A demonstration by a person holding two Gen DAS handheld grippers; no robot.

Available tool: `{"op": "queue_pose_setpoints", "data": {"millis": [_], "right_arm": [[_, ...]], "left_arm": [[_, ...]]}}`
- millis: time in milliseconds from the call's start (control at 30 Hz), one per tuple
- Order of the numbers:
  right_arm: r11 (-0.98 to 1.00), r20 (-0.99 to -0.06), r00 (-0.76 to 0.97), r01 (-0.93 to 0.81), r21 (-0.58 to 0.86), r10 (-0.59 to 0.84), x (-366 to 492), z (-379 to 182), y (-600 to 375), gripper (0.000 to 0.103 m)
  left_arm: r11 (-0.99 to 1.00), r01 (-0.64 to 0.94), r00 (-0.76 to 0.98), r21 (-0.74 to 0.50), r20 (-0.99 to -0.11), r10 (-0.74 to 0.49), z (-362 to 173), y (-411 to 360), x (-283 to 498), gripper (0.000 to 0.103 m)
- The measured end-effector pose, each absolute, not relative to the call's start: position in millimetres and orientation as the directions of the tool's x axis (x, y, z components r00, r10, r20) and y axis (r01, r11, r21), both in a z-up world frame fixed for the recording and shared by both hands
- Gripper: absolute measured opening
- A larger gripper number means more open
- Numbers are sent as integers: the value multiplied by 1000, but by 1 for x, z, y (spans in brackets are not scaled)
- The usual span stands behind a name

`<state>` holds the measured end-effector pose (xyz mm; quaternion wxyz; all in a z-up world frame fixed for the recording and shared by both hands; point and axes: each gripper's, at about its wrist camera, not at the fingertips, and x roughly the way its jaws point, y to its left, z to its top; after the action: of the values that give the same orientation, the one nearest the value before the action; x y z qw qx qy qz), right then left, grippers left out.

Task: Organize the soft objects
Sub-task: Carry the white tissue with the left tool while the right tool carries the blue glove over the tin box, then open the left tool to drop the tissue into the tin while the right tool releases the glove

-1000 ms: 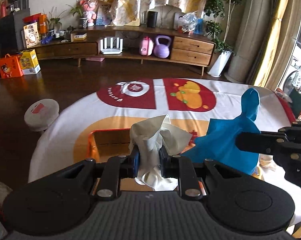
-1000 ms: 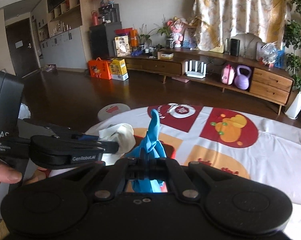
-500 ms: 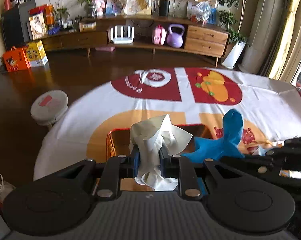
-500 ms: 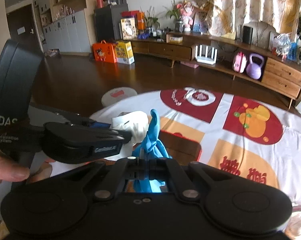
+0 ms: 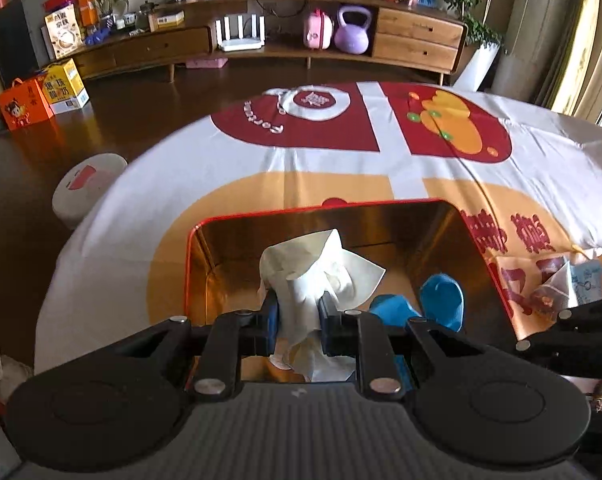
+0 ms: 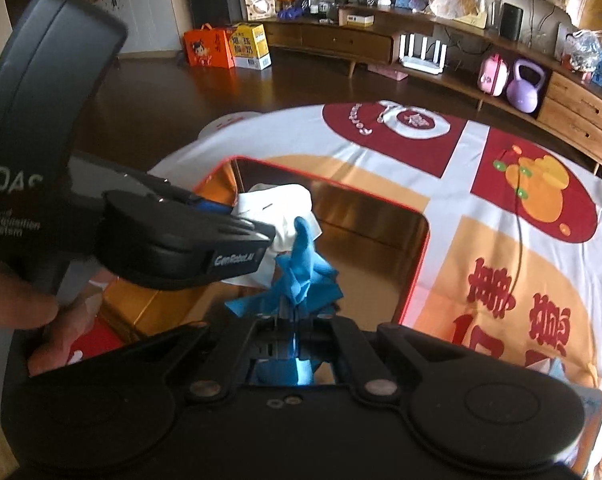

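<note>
A red-rimmed box (image 5: 477, 240) with a shiny gold inside sits on the table (image 5: 229, 184). Over its opening, the left tongs (image 5: 299, 316) are clamped on a crumpled white tissue (image 5: 321, 272), and the right tongs (image 6: 289, 322) pinch a blue glove (image 6: 305, 268) just beside it. Only the right wrist view shows the person's hand (image 6: 19, 312) on the left tool; only the left view shows small packets (image 5: 573, 284) right of the box.

White tissue (image 5: 321, 276), blue glove (image 6: 305, 268), red-rimmed gold box (image 5: 453, 240), red-orange-white patterned tablecloth (image 5: 229, 168).

Glossy gold box (image 5: 453, 240) — crumpled paper tissue (image 5: 321, 268)
</note>
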<state>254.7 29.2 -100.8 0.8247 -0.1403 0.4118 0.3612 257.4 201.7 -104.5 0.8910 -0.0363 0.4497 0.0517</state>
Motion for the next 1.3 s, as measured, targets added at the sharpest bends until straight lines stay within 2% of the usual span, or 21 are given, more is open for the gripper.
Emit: {"op": "queue_pose_setpoints", "data": {"millis": [133,467,600,667,933,1000,1033,1133,1233,1300], "right_arm": [[694,-794,385,-717,64,470,257,-106,30,1],[694,-806,358,-714,89,472,258,-108,26,16],[695,-800,360,-713,96,479,257,-103,23,18],[695,-798,361,-712,99,483,256,-101,21,23],[704,-784,368,-701,119,499,254,-91,11,31],[704,-780,375,-701,115,500,252,-88,10,32],[704,-778,378,-702,113,502,252,-87,9,34],[705,-772,384,-699,116,507,251,-84,7,35],[704,-766,388,-701,116,512,248,-80,3,39],[705,-762,392,-699,117,516,247,-77,0,46]], "left_arm": [[993,-114,579,-24,-814,47,-111,201,264,20],[994,-104,546,-35,-838,27,-120,198,268,20],[992,-120,538,-40,-842,31,-119,198,267,20],[992,-124,533,-34,-845,38,-118,198,267,20],[990,-133,531,-35,-846,41,-112,196,259,21],[990,-135,533,-39,-845,39,-110,197,258,25],[990,-135,534,-41,-844,38,-110,196,257,32],[991,-129,549,-25,-835,50,-106,194,254,78],[991,-130,570,-29,-820,51,-100,193,248,79],[989,-140,576,-37,-816,51,-97,194,246,79]]}}
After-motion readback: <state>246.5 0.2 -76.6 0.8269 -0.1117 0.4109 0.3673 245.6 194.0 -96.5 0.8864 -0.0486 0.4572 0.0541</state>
